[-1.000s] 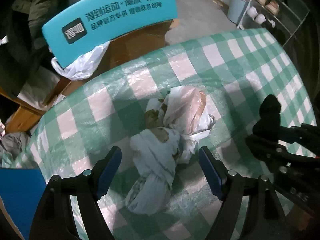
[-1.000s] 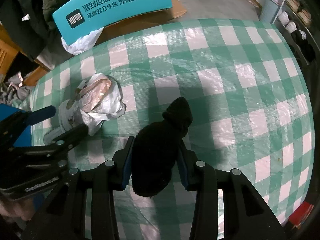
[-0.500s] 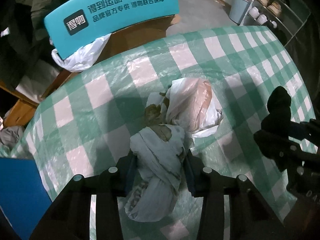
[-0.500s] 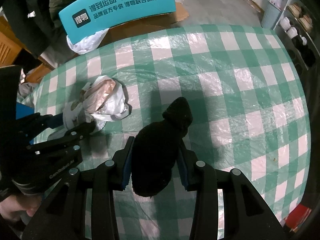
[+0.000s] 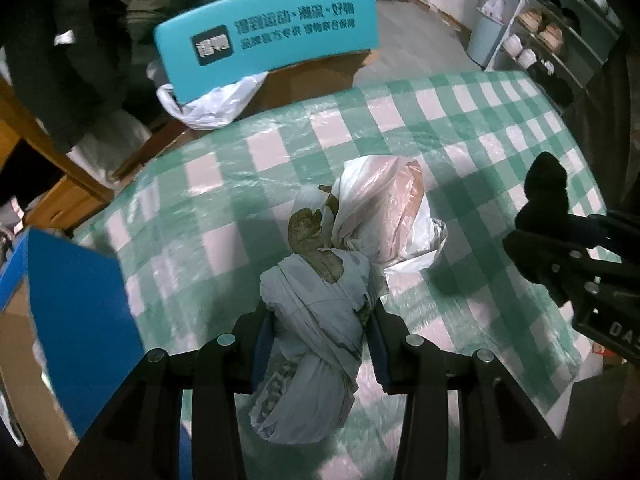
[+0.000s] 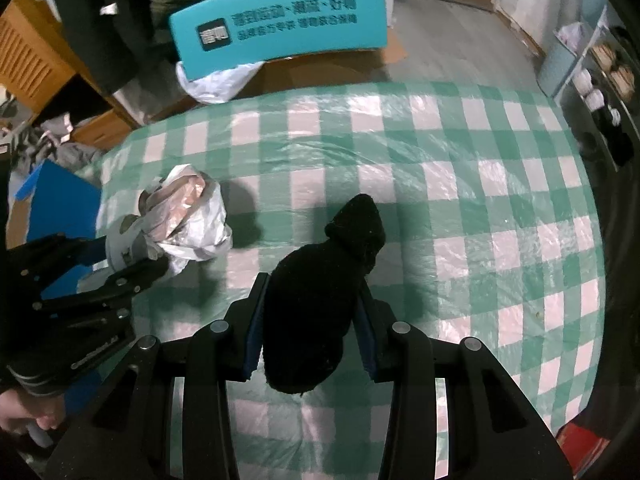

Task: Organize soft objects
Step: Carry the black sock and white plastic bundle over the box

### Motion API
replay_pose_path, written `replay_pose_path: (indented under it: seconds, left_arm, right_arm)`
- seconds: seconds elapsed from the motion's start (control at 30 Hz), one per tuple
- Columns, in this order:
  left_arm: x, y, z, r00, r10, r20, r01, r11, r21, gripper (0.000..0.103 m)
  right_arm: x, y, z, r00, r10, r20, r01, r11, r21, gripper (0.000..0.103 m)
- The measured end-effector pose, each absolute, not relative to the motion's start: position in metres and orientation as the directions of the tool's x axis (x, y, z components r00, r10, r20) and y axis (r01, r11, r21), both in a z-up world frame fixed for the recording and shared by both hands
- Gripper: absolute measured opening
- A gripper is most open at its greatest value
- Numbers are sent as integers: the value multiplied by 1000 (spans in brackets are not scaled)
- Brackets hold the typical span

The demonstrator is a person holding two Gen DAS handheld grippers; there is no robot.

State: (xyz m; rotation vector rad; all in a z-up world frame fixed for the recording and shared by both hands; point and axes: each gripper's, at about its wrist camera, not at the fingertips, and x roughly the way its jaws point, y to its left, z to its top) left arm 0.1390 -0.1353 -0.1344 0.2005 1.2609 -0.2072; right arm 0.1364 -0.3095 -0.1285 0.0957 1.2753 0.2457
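A green-and-white checked tablecloth (image 6: 460,184) under clear plastic covers the table. Beyond its far edge a teal panel with dark printed characters (image 5: 272,36) leans over a crumpled white plastic bag (image 5: 212,104). A blue box (image 5: 76,312) stands at the left. A shelf rack (image 5: 560,36) at the far right holds what may be shoes.

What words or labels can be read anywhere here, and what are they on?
"得物": logo square on the teal board, slightly blurred.
Two lines of characters beside that logo: too blurred to read.
"DA", cut off by the picture's edge: body of the right hand-held gripper.
Small print on the left hand-held gripper: too small to read.
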Motion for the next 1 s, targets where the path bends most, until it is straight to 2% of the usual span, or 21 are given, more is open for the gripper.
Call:
replay_pose_path:
  seconds: [0.5, 1.0]
  left_arm:
    - [84, -94, -89, 355, -46, -934, 198, 980, 27, 42]
    - [47, -72, -62, 421, -83, -903, 159, 987, -16, 42]
  right_arm:
    - [101, -273, -93, 303, 260, -917, -264, 947, 181, 38]
    - [79, -245, -72, 329, 301, -895, -318, 928, 195, 38]
